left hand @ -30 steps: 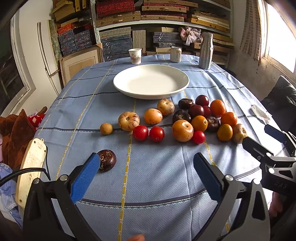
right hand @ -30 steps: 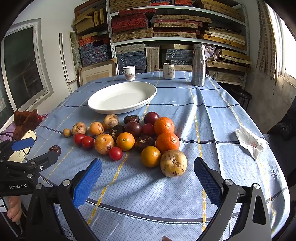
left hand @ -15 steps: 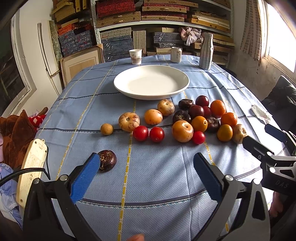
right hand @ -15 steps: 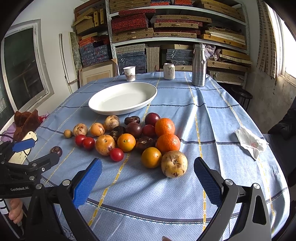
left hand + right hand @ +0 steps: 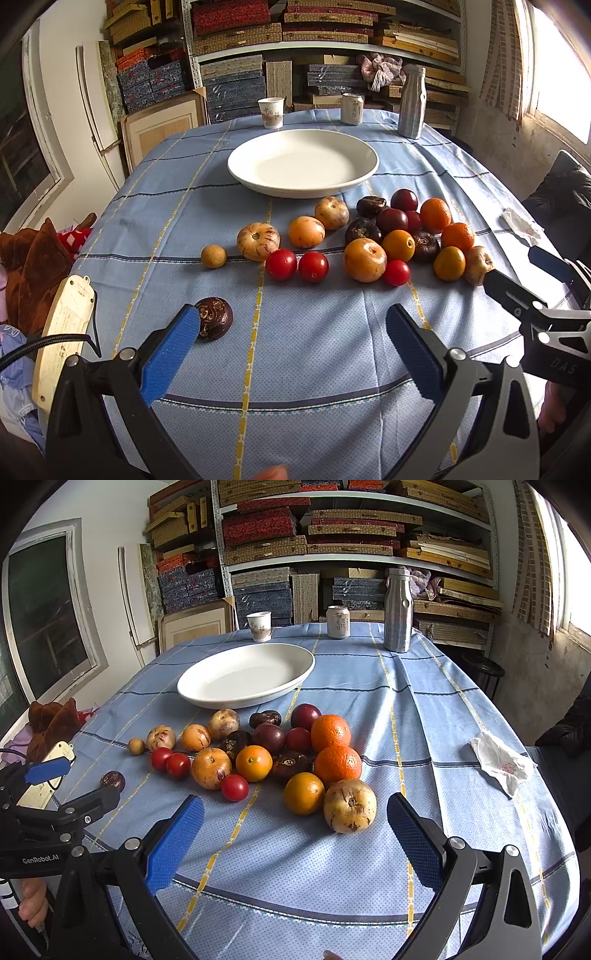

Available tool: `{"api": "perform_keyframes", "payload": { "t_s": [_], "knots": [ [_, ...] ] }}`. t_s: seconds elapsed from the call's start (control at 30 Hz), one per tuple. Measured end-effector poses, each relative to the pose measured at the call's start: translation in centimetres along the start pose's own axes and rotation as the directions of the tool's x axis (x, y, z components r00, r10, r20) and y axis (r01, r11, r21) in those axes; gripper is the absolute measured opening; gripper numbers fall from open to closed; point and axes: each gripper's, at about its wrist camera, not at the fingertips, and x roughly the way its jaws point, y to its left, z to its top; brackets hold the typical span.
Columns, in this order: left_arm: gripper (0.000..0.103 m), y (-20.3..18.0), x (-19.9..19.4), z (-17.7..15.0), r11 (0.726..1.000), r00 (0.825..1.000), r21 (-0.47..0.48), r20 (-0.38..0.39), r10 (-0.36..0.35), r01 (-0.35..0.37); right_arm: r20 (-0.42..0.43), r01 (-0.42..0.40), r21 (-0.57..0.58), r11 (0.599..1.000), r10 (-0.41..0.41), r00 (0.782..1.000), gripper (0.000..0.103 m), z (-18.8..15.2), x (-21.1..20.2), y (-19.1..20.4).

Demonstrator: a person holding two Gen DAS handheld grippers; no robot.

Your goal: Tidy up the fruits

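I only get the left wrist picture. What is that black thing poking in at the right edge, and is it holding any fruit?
Observer: That is the right tool. Its own camera shows its blue pads wide apart with nothing between them.
Operator: What lies closest to it?
Observer: A pale brownish fruit. It shows whole in that view, right beside an orange-coloured fruit.
Operator: I read DAS on it. Does my tool carry a name too?
Observer: Yes. The right wrist view shows GenRobot.AI printed on the side of the left tool.
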Motion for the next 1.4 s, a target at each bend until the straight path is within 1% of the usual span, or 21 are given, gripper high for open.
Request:
{"api": "perform_keyframes", "payload": {
  "t_s": [1.4],
  "knots": [
    [0.099,0.22,0.65,-0.33,1.000,1.000,0.000,-0.009,-0.001,0.001,-0.002,-0.003,0.001,1.000,0.003,1.000,0.100,-0.06,0.07,0.16]
  ]
}}
